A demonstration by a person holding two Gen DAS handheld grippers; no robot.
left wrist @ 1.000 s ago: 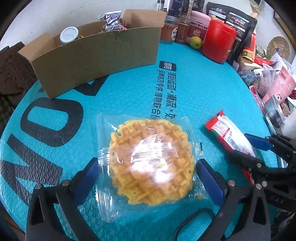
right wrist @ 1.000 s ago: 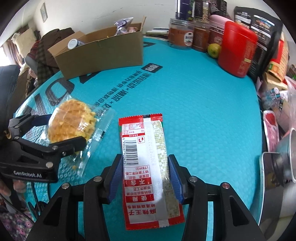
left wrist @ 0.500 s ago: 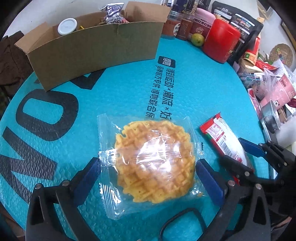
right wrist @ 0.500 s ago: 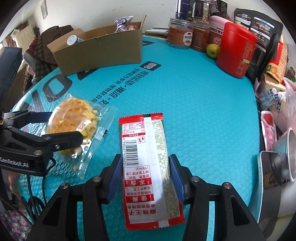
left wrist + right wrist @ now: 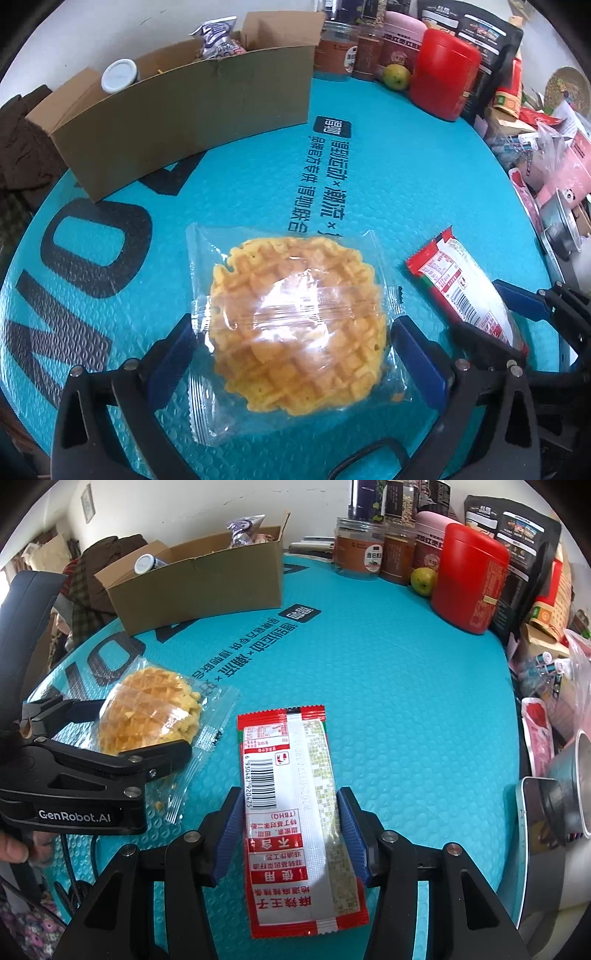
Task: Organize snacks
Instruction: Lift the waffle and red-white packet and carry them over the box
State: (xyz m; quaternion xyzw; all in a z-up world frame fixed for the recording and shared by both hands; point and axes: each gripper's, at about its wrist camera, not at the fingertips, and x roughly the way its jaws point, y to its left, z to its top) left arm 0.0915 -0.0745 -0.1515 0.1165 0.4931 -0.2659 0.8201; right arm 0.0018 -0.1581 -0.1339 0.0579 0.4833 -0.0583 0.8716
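my left fingers [image 5: 291, 354] stand spread on either side of a wrapped waffle [image 5: 295, 325], the blue pads outside the clear wrapper and not pressing it. my right fingers [image 5: 288, 834] have just been easing apart with a red-and-white snack sachet [image 5: 295, 812] lying flat between them, a thin gap showing at each pad, so nothing is gripped on either side. both snacks lie on the bench [image 5: 406, 683] in front of the cardboard box [image 5: 192, 114]: the waffle nearer the box's open side, the sachet just beside the waffle and farther from the box.

the risks, as i judge them: the waffle's loose film could slide out of a squeeze, or the waffle could crack if i close hard; the flat sachet offers little to pinch and may skate across the mat; and my two tools sit near enough to each other to knock together when lifting toward the box.

the bench wears a teal embossed mat with big black lettering. beyond the box stand jars [image 5: 358, 546], a green fruit [image 5: 423, 579], a red canister [image 5: 469, 576] and dark pouches [image 5: 524, 550]; clothing [image 5: 99, 579] is heaped beside the box, against a pale wall.
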